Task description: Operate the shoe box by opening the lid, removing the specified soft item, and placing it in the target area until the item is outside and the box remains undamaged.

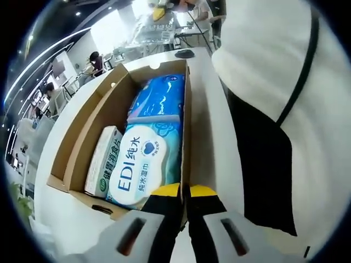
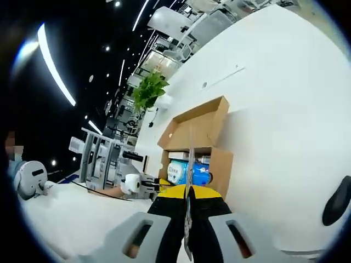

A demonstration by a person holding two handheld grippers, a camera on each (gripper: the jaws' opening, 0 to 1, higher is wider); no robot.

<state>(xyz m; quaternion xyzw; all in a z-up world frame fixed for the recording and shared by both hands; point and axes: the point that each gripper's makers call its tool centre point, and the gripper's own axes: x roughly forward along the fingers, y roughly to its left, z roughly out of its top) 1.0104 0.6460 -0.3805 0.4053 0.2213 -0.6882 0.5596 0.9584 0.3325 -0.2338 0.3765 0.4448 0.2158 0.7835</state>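
In the left gripper view an open cardboard shoe box lies on a white table. Inside it are a soft wet-wipes pack with a white oval label, a blue soft pack beyond it and a white-green carton on the left. My left gripper is shut on the near end of the box's right wall. The right gripper view sees the box from farther off, lid flap raised and the blue packs showing. My right gripper is shut on a thin cardboard flap, seen edge-on.
A person in a white top with a black strap stands close on the right of the box. A black round object lies beyond the box. A green plant, metal racks and what looks like my left gripper are left of the box.
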